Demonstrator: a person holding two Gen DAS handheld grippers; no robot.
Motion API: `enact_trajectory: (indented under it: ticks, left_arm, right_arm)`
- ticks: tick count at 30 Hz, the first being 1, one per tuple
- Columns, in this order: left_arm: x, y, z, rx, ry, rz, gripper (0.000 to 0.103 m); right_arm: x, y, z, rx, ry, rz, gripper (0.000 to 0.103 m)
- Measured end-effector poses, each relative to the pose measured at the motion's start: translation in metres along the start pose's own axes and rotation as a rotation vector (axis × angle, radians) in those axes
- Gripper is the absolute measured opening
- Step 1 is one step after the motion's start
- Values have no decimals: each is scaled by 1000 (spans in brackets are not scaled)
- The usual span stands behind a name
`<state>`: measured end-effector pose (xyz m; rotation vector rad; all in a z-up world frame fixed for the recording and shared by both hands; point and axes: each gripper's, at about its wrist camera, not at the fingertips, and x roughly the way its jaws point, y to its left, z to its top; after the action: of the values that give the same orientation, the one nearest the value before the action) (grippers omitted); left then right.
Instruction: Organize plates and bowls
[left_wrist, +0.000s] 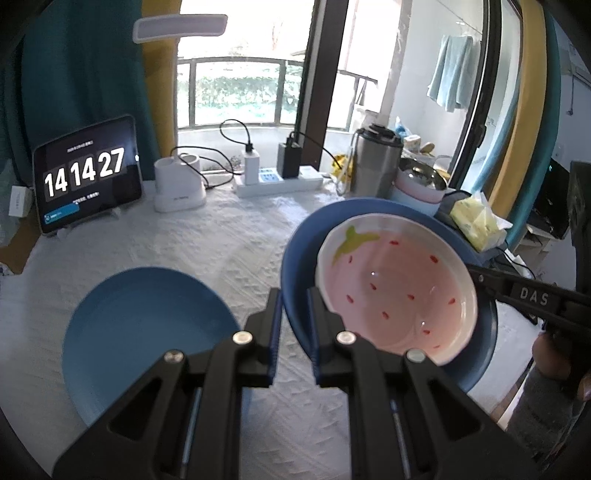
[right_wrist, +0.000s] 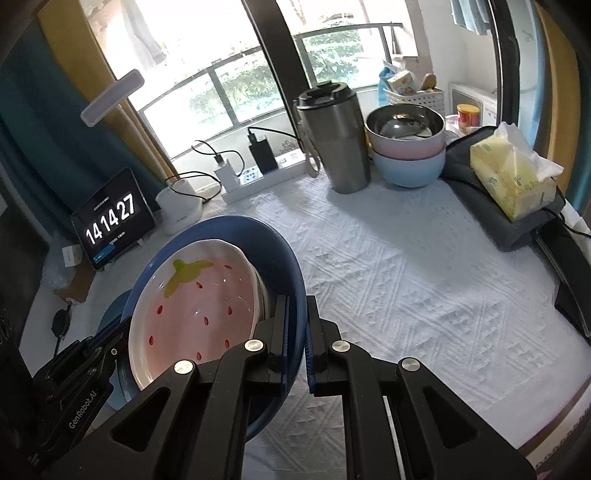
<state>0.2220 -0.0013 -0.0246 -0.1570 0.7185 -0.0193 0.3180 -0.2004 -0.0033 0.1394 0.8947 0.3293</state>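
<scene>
Looking along my left gripper (left_wrist: 293, 325), I see it clenched on the near rim of a blue plate (left_wrist: 295, 258) that is lifted off the bench (left_wrist: 221, 240) and carries a strawberry-patterned pink dish (left_wrist: 399, 284), while a second blue plate (left_wrist: 147, 332) lies flat on the white cloth to its left. Through the right wrist view, my right gripper (right_wrist: 295, 332) is clamped on the opposite rim of the same blue plate (right_wrist: 273, 243), the pink dish (right_wrist: 199, 306) tilted inside it, with stacked bowls (right_wrist: 406, 155) and a steel tumbler (right_wrist: 332, 136) standing well apart at the back.

Cloth centre lies open; steel tumbler (right_wrist: 334, 144) and stacked bowls (right_wrist: 406, 155) crowd its back edge.
</scene>
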Motion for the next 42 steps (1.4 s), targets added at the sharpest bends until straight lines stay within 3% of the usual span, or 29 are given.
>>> enact_trajectory:
  ticks: [23, 42]
  left_arm:
    - [-35, 79, -1, -98, -46, 44, 12]
    - [-52, 159, -20, -179, -32, 107, 12]
  right_arm:
    - [11, 90, 6, -117, -1, 35, 10]
    - [51, 170, -15, -166, 79, 92, 10]
